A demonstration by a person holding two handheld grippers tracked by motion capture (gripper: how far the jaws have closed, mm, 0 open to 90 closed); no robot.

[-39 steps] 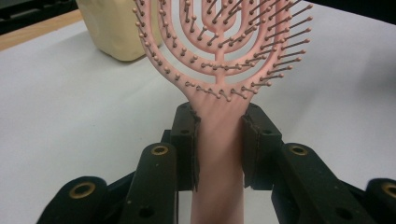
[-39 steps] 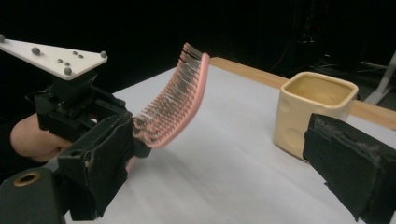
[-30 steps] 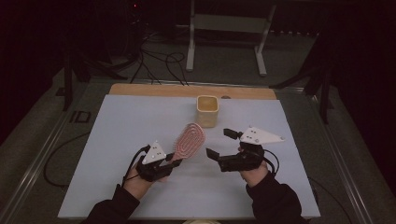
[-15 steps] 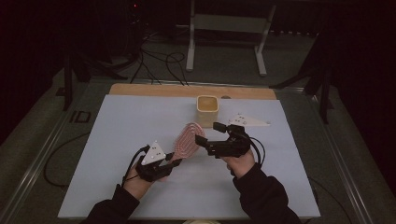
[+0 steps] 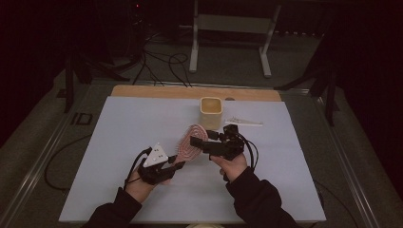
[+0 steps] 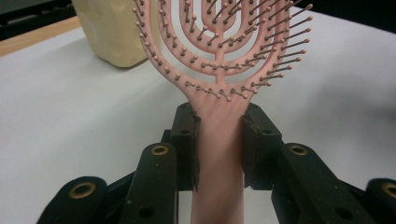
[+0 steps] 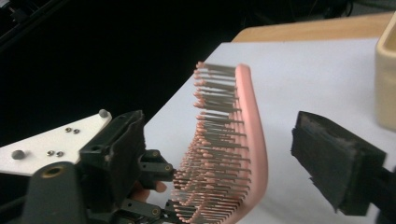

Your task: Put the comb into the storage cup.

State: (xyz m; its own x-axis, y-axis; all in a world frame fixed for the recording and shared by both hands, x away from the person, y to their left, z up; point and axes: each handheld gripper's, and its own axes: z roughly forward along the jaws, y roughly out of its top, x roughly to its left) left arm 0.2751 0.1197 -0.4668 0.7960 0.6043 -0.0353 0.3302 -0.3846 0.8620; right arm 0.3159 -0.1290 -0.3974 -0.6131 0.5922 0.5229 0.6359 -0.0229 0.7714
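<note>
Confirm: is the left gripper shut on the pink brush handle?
Yes, shut on it: the left gripper has both pads against the pink hairbrush handle, holding its head off the table.

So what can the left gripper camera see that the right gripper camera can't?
The left gripper view shows the black pads clamped on the pink hairbrush's handle, bristles facing the camera. The right gripper view shows the brush side-on between the right gripper's open jaws, which have just been closing, plus the white plate. Both show the brush, cream cup and white table.

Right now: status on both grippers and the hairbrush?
Left gripper shut on hairbrush handle. Right gripper jaws just closing around brush head, pads not touching. Cream cup just behind; nothing blocking.
</note>
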